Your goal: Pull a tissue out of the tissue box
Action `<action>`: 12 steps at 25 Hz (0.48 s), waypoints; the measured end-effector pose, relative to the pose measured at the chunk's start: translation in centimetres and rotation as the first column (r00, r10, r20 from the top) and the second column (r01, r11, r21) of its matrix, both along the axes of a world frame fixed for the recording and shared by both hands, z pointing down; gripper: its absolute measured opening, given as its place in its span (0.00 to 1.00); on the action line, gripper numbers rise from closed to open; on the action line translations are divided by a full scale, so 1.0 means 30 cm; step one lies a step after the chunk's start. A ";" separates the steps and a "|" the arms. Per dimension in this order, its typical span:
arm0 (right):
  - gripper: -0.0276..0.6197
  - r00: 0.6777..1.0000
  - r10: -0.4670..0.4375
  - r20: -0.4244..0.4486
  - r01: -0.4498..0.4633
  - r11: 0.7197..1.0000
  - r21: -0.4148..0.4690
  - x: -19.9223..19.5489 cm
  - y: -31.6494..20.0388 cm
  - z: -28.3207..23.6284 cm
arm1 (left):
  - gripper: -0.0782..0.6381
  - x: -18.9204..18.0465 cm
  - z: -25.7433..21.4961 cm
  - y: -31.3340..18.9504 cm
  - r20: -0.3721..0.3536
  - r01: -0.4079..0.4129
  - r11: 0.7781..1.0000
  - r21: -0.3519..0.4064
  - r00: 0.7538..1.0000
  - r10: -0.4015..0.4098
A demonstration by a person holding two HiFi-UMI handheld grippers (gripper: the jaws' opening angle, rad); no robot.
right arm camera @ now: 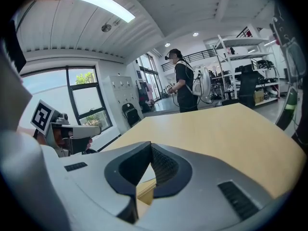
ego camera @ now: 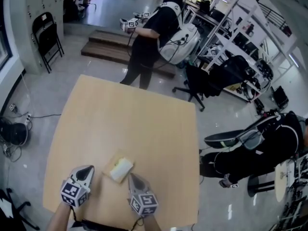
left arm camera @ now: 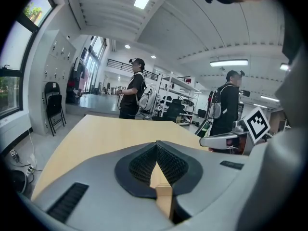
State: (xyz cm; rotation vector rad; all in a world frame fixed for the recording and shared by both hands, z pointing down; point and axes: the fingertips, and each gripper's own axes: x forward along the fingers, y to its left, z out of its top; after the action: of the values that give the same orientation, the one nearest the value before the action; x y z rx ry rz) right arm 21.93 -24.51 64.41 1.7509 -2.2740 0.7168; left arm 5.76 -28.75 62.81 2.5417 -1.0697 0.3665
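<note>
Jaws clenched, empty | left gripper (ego camera: 88, 169), right gripper (ego camera: 131, 176) flank tissue box (ego camera: 120, 169), tilted down

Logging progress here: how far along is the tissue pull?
Done: nothing visible; the tissue box sits on the table with no tissue lying apart. In hand: nothing; left gripper and right gripper flank it, both shut, empty. Left: grip a tissue and pull it out.

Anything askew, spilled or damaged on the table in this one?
Nothing spilled or damaged. The small tan tissue box sits skewed to the edges of the light wooden table, between the left gripper and right gripper, both shut.
</note>
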 end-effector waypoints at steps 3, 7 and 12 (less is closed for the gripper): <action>0.06 1.000 0.002 0.006 -0.002 1.000 -0.023 0.002 -0.002 0.031 | 0.12 -0.002 0.031 -0.007 0.004 0.003 1.000 -0.026 1.000 -0.003; 0.06 1.000 0.000 0.010 0.001 0.999 -0.053 0.004 -0.013 0.067 | 0.12 -0.006 0.070 -0.019 0.022 -0.001 0.999 -0.053 1.000 0.002; 0.06 1.000 0.003 0.029 -0.001 0.996 -0.084 -0.005 -0.002 0.126 | 0.12 -0.012 0.128 -0.016 0.033 0.006 0.996 -0.087 0.999 -0.003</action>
State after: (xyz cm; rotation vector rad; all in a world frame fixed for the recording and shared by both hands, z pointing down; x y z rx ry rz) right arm 21.78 -24.56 68.18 1.7159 -2.2259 0.8310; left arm 5.41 -29.22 66.64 2.4643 -1.0473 0.4460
